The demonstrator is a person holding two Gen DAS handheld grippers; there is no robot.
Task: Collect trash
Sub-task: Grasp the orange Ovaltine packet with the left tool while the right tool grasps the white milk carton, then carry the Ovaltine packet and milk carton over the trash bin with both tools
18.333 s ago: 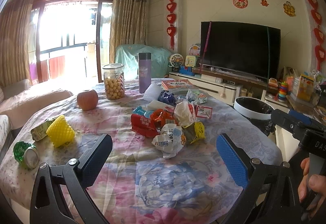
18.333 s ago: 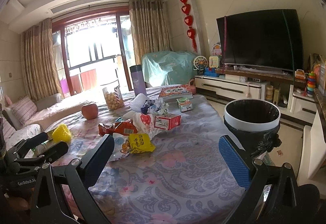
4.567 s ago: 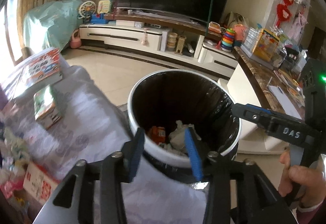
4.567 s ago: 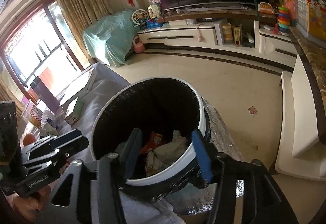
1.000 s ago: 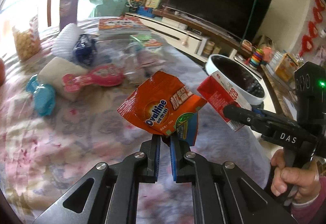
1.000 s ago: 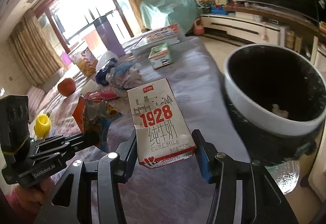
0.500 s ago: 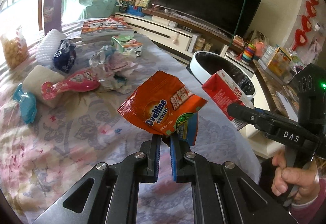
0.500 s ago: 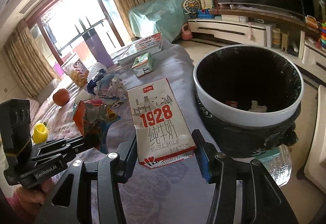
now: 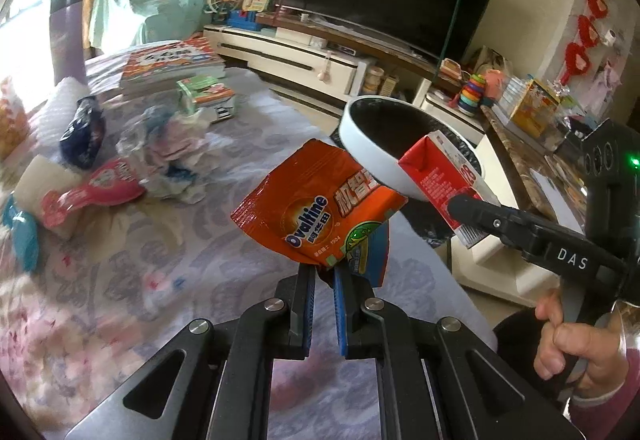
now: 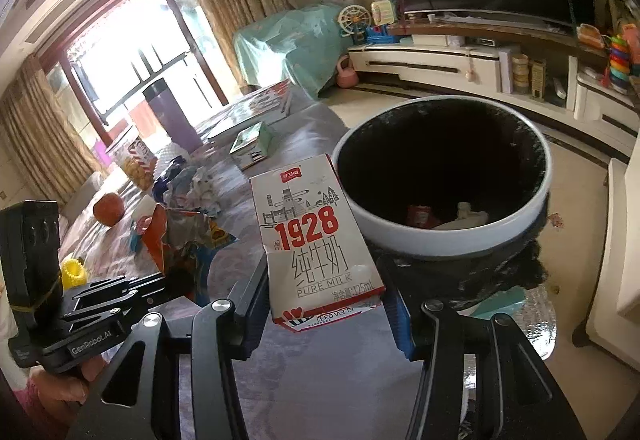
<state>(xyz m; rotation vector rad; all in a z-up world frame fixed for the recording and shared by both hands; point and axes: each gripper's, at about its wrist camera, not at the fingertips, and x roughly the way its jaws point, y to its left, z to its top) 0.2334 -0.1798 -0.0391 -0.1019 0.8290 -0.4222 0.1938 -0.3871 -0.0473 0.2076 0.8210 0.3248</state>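
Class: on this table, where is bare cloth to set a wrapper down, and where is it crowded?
Bare: the near tablecloth, between the trash pile and the table edge by the trash bin. Crowded: around the crumpled wrappers, pink packet, small green carton and books.

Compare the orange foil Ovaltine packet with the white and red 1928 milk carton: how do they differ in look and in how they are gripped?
The orange foil Ovaltine packet is flat, crinkled and torn open; the white and red 1928 milk carton is a stiff box that keeps its shape. The left gripper pinches the packet by its lower edge with its jaws nearly together; the right gripper holds the carton across its width, jaws well apart. Both are trash held off the table, near the white-rimmed bin.
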